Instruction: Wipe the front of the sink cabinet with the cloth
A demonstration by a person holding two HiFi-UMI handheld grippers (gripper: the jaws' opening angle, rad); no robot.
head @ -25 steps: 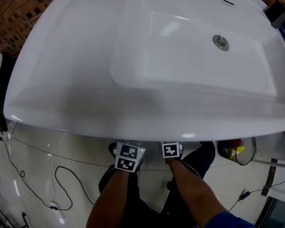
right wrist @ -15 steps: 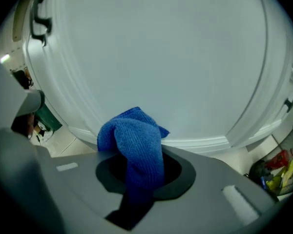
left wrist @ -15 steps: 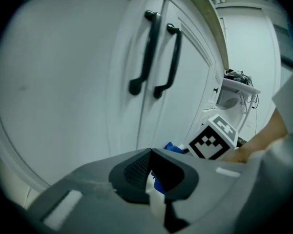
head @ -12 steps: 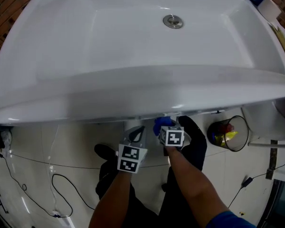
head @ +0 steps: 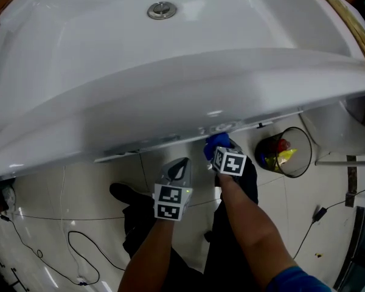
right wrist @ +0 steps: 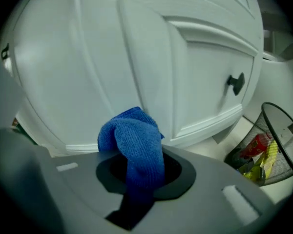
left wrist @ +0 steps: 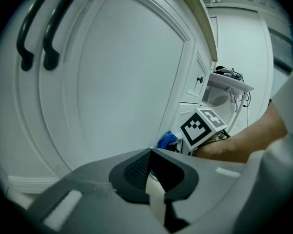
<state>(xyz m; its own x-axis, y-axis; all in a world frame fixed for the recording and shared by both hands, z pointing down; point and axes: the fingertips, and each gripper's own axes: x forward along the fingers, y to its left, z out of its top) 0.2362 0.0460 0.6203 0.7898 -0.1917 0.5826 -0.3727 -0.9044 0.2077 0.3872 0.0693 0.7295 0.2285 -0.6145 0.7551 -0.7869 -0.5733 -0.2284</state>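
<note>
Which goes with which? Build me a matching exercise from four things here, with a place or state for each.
1. blue microfibre cloth
2. black round door knob
3. black wire waste basket
4. left gripper

A. on the floor
B. shut, empty
C. clamped in the right gripper
D. on the white cabinet door

Pairs: 1-C, 2-D, 3-A, 4-B.

My left gripper (head: 180, 163) and right gripper (head: 217, 147) are smooth grey moulded shells, and each carries a white cube (head: 170, 203) printed with black square markers. I wear a blue sleeve (head: 292, 280) on my right arm, dark trousers (head: 137, 229) and a black shoe (head: 120, 192).
</note>
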